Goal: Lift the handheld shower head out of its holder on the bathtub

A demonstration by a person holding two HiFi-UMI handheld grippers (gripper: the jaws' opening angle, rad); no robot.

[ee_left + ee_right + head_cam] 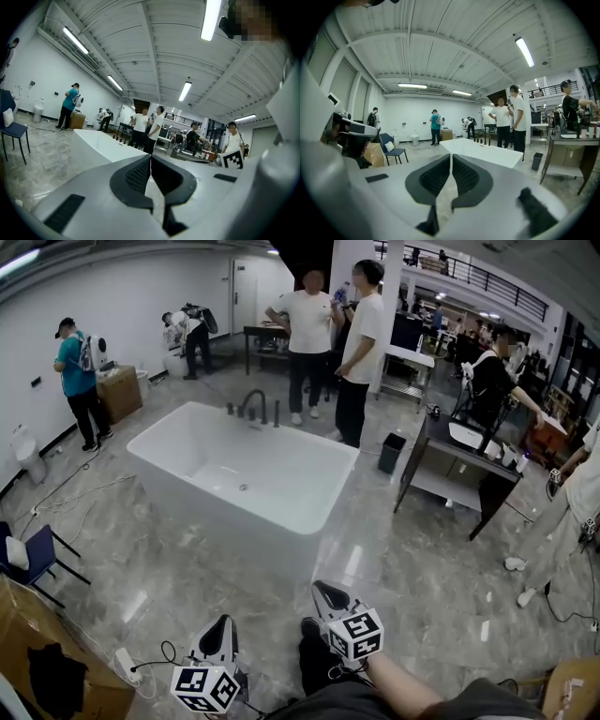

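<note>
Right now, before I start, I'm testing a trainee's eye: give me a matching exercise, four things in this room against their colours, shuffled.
Things:
1. bathtub
2. chair
3. bin
4. cardboard box

Colours:
A. black
B. brown
C. white
D. blue

Pairs: 1-C; 2-D; 3-A; 4-B
</note>
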